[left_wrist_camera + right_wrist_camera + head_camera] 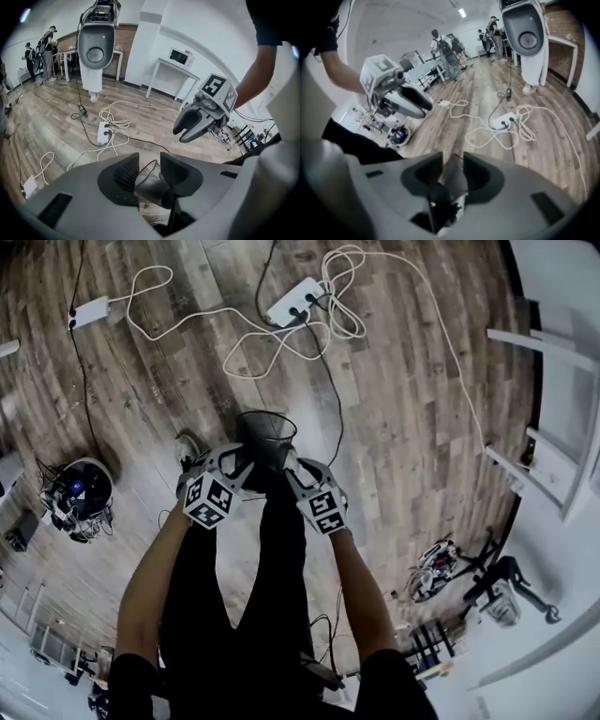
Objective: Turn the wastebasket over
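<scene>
A black mesh wastebasket (265, 435) stands upright on the wood floor, its round rim up, just ahead of the person's feet. My left gripper (231, 465) hangs at the basket's left side and my right gripper (296, 472) at its right, both pointing steeply down. In the left gripper view the jaws (149, 161) stand open with the basket's rim (151, 174) showing in the gap, and the right gripper (188, 132) hovers beyond. The right gripper view shows its jaws (453, 164) open around the basket's wall (453, 177). I cannot tell whether any pad touches the mesh.
A white power strip (295, 301) with looping white cables lies on the floor beyond the basket. A white adapter (91, 312) sits far left. A bundle of gear (80, 498) lies left, a white shelf (553, 456) stands right. People stand at tables in the background (47, 51).
</scene>
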{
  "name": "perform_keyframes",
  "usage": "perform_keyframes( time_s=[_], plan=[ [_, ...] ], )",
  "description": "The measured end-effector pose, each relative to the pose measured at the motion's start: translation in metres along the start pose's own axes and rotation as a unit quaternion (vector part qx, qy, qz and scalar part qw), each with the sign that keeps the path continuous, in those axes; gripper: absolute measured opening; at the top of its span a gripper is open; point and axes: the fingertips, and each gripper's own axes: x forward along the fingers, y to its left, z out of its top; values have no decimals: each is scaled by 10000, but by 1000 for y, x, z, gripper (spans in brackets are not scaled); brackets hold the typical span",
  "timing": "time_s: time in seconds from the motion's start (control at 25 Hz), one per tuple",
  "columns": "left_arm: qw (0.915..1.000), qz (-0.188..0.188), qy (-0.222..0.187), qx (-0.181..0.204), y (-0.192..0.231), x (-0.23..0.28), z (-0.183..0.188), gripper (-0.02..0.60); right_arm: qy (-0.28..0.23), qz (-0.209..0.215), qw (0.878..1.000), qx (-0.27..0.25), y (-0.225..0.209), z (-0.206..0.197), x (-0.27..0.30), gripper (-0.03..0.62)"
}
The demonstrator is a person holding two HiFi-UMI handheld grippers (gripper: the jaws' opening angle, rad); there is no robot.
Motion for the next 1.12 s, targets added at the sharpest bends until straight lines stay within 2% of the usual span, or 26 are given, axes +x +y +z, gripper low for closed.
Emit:
perform_keyframes(
  time_s=[0.2,0.48,0.84,1.12],
  plan=[
    [9998,-95,177,74,6,27,-30,169,259,199,9992,-249,2,-33,32,143],
    [9959,-373,608,549,7,68,-71,170,686,174,9967,-389,-12,-67,73,144],
    [9924,-676,777,673,2,125,-101,156,1042,294,9911,-773,-37,-99,121,152],
    [9833,-1128,1137,860,-3,160,-137,156,1307,500,9846,-1049,-47,-127,152,152]
  ],
)
